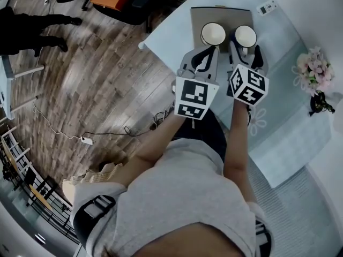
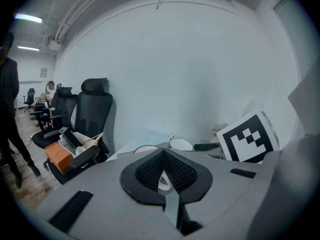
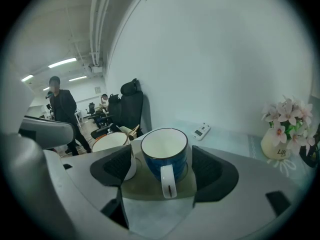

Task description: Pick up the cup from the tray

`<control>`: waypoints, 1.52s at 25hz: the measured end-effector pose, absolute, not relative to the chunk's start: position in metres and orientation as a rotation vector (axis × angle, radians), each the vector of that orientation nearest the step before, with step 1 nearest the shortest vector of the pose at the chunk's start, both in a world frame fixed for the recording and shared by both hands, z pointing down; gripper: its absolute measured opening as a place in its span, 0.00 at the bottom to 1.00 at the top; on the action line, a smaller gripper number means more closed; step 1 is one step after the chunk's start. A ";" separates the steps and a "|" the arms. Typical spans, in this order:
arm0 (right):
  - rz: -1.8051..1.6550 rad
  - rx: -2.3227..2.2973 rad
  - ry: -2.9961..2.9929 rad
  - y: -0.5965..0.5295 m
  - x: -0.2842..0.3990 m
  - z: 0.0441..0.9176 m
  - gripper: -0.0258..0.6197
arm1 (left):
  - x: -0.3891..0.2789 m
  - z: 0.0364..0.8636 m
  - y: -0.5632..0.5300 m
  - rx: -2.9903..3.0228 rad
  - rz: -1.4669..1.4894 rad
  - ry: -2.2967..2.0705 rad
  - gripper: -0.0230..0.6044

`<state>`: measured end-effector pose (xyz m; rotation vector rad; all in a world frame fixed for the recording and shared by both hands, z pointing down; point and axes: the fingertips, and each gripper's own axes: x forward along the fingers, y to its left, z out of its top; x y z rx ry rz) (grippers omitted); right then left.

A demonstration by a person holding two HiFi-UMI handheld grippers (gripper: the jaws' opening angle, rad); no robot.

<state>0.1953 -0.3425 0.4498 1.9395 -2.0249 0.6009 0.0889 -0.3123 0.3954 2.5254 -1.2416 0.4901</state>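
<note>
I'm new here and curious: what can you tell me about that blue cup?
The blue cup looks glazed ceramic: mottled blue outside, white inside, empty, with a white handle facing the camera. It stands upright on the tray, beside a white cup, between the right gripper's open jaws, which don't touch it.

Table (image 1: 284,138), one, under a pale cloth. Directly on it we count:
- one grey-brown tray (image 1: 199,23), lying flat;
- one small white remote (image 1: 266,7), just off the tray's far right corner and clear of it;
- one vase of pink flowers (image 1: 313,68), well to the right of the tray;
- one small dark object (image 1: 320,103), also right of the tray and nearer us, too small for us to identify.
</note>
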 end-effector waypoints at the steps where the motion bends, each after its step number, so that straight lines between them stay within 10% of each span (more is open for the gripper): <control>1: 0.606 1.929 -2.025 -0.346 0.195 0.453 0.55 | 0.089 0.397 -0.313 2.521 0.495 -1.244 0.04; 38: 0.492 1.981 -2.053 -0.371 0.203 0.444 0.57 | 0.089 0.391 -0.326 2.518 0.495 -1.261 0.04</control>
